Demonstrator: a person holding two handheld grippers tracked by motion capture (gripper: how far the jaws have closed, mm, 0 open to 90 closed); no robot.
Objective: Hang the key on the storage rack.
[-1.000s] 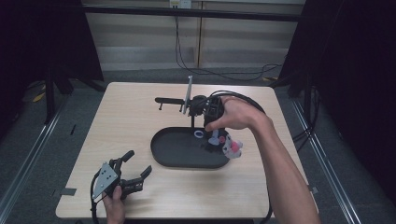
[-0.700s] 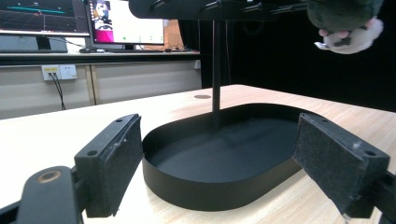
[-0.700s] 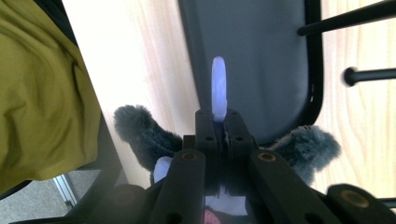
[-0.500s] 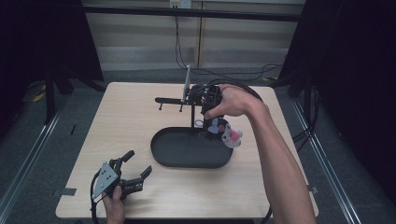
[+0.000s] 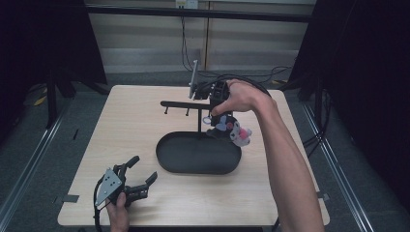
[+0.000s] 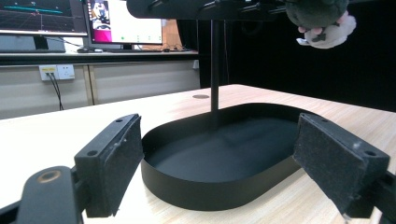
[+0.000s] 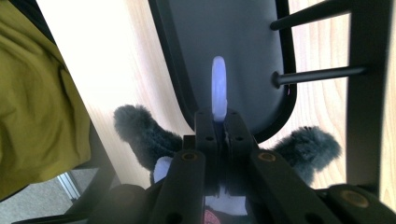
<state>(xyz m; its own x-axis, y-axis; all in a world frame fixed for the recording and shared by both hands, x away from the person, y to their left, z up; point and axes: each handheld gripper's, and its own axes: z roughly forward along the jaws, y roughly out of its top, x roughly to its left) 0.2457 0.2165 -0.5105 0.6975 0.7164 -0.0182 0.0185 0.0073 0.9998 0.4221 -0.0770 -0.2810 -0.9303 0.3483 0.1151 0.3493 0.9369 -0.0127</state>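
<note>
Pale wood table (image 5: 145,125) carries everything. At its near left corner the left gripper (image 5: 138,177) rests in a hand (image 5: 118,216), jaws spread wide with nothing between them; its own view looks between the two pads (image 6: 114,163) toward the tray. Just right of it, at the table's middle, lies an oval black tray (image 5: 198,153), bare inside. A thin black post (image 5: 199,121) rises from the tray's far edge and carries a crossbar (image 5: 181,104) with short pegs (image 5: 187,112) hanging below it. Right of the post, the right gripper (image 5: 214,116), held from above in the right hand (image 5: 241,96), points down and is clamped on a pale blue ring (image 7: 218,88). A grey, white and pink plush toy (image 5: 234,130) hangs beneath that ring, in the air above the tray's far right rim. In the right gripper view two pegs (image 7: 317,72) jut in from the stand at the right, close beside the ring but apart from it, with the tray beneath. Cables (image 5: 251,79) trail behind the hand.
</note>
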